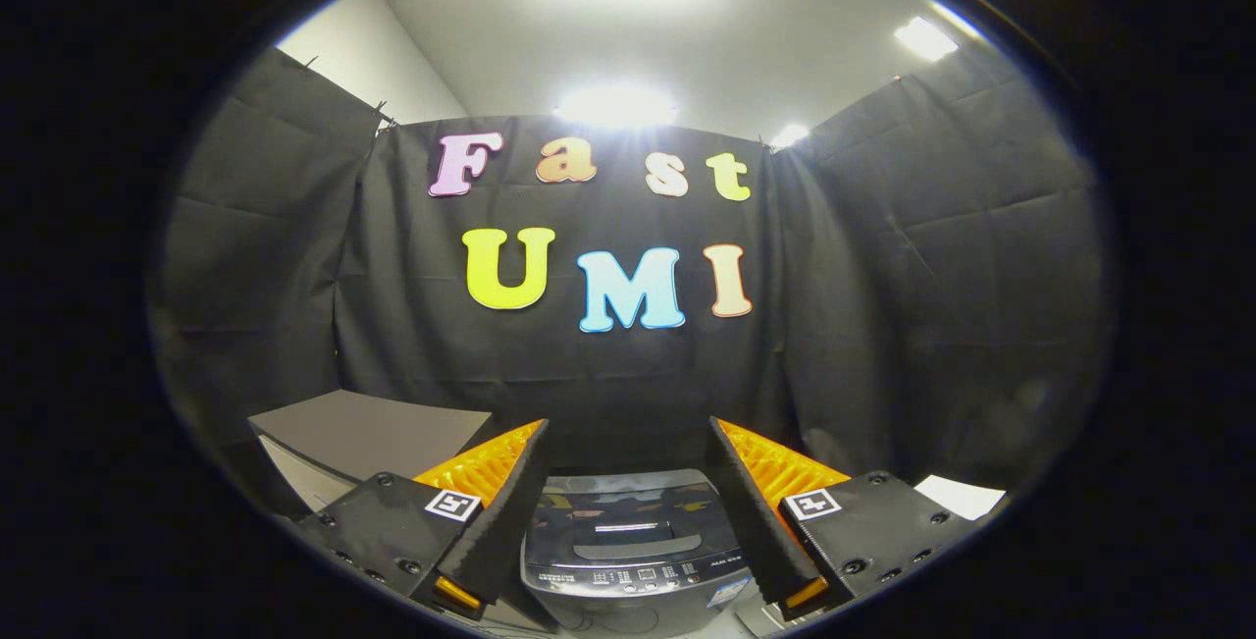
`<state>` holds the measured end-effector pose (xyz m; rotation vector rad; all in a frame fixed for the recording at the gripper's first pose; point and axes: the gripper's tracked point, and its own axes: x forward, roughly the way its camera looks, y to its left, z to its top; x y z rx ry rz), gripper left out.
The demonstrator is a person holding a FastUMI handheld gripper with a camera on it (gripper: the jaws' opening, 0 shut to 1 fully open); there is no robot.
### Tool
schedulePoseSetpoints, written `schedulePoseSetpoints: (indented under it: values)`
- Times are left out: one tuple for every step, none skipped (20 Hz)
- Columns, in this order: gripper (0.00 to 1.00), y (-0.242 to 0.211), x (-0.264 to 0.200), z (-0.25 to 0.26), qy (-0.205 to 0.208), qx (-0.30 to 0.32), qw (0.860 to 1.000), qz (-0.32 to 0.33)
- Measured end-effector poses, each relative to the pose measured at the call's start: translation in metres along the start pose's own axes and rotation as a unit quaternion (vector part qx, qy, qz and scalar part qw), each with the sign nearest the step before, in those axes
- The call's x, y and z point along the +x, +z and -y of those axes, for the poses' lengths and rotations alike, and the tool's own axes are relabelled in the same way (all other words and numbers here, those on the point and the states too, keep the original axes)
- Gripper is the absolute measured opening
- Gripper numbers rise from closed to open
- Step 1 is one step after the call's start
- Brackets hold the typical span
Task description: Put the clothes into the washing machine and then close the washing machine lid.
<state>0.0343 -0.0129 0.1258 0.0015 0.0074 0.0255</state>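
The black cloth wall [883,325] of the booth rises behind everything, under a white ceiling [785,40] with bright lamps; at its foot a grey slab-like board [363,433] lies tilted beyond the left finger, and a small white sheet [967,497] lies beyond the right finger; the washing machine [633,546], a dark top-loader, stands below and just ahead of the fingers, seen in the gap between them, its glossy lid [628,516] lying down flat over the tub and its control panel [638,578] nearest the camera; the gripper [628,511] is spread wide, its fingers well apart, holding nothing.
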Motion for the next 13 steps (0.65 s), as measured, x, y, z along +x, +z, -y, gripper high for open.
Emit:
schedulePoseSetpoints:
  values:
    - [0.97, 0.001, -0.003, 0.001, -0.001, -0.001, 1.000, 0.001]
    - [0.97, 0.002, -0.006, 0.001, -0.002, -0.002, 1.000, 0.002]
    - [0.97, 0.002, -0.008, 0.002, -0.003, -0.002, 1.000, 0.003]
    - [0.97, 0.001, -0.010, 0.003, -0.005, -0.003, 1.000, 0.003]
    - [0.97, -0.001, -0.012, 0.003, -0.005, -0.001, 1.000, 0.003]
    - [0.97, -0.001, -0.014, 0.002, -0.003, 0.002, 1.000, 0.004]
    - [0.97, -0.002, -0.017, 0.001, -0.001, 0.005, 1.000, 0.006]
    - [0.97, -0.003, -0.017, 0.002, -0.003, 0.005, 1.000, 0.007]
    - [0.97, -0.003, -0.018, 0.004, -0.005, 0.006, 1.000, 0.008]
    - [0.97, -0.004, -0.018, 0.003, -0.005, 0.009, 1.000, 0.008]
    - [0.97, -0.003, -0.017, 0.003, -0.004, 0.012, 1.000, 0.009]
    - [0.97, -0.004, -0.018, 0.004, -0.005, 0.014, 1.000, 0.010]
    - [0.97, -0.004, -0.018, 0.005, -0.006, 0.013, 1.000, 0.010]
